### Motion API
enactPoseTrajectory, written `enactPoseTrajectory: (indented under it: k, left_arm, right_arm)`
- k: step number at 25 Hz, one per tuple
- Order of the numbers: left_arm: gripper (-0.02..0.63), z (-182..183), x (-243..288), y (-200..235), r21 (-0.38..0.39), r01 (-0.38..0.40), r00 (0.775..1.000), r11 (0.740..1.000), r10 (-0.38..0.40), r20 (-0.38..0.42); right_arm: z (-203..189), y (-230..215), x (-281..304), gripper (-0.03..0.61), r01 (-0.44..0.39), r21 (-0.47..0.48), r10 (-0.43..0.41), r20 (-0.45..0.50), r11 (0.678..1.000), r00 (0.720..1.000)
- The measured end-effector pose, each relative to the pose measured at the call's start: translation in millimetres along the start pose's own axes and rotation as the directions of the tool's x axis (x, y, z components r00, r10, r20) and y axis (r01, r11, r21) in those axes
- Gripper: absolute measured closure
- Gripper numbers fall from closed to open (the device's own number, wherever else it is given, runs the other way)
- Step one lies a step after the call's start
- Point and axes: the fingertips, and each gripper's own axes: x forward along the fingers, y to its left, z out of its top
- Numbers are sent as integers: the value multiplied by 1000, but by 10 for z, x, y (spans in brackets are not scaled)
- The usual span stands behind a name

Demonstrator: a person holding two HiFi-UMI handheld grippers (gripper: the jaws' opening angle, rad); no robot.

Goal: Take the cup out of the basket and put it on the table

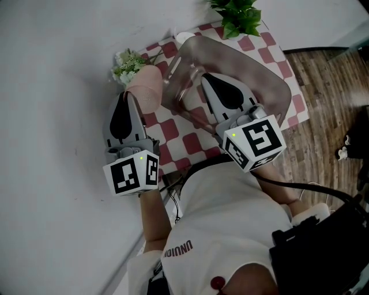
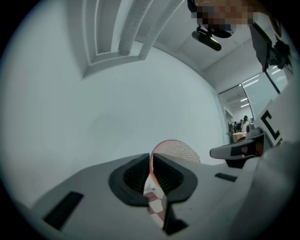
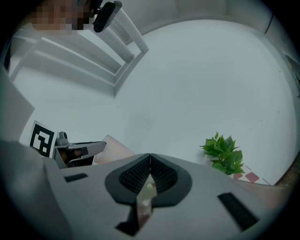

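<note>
– Clamping a thin pink wall, the left gripper [image 2: 151, 159] had its ribbed black pads shut on the rim of the cup [image 1: 147, 86]. Was the other one idle?

– No. The right gripper [image 3: 150, 164] had its pads pressed together as well, with a thin clear strip between them. Judged from the head view, that strip was the wall of the basket [image 1: 271, 86], which the gripper lay across.

– Where was the cup?

– Outside the basket, at 12 o'clock from the left gripper's tips and at 9 o'clock from the basket, just beside its wall. It hung over the left edge of the table [image 1: 180, 137]; whether it touched the cloth could not be told.

– Which way did it lie?

– Mouth toward the jaws, it seemed, with its long axis running on from the gripper toward 1 o'clock, tilted rather than upright. Only the left gripper was on it. Setting it down would likely mean righting it over a bare checked patch.

– Materials?

– A salmon cup, round and tapered, finely dotted. A smoky translucent plastic basket with rounded corners. A red-and-white checked cloth. A sprig of white flowers [image 1: 128, 62] stood at 11 o'clock from the cup, and a leafy green plant [image 1: 237, 17] at the table's 12 o'clock edge.
</note>
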Motion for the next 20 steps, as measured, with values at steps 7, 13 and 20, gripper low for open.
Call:
enactPoseTrajectory:
  k: [7, 13, 20]
  left_arm:
    - [581, -86, -95, 124, -18, -45, 999, 999, 45, -17]
    - [581, -176, -138, 179, -20, -66, 997, 998, 65, -42]
    - [581, -307, -234, 268, -35, -107, 992, 994, 104, -74]
  right_arm:
    - [-21, 36, 5, 560, -8, 0, 8, -2, 1000, 1000]
    - [-37, 91, 32, 561, -29, -6, 29, -7, 1000, 1000]
    - [-57, 124, 37, 560, -33, -9, 33, -13, 999, 999]
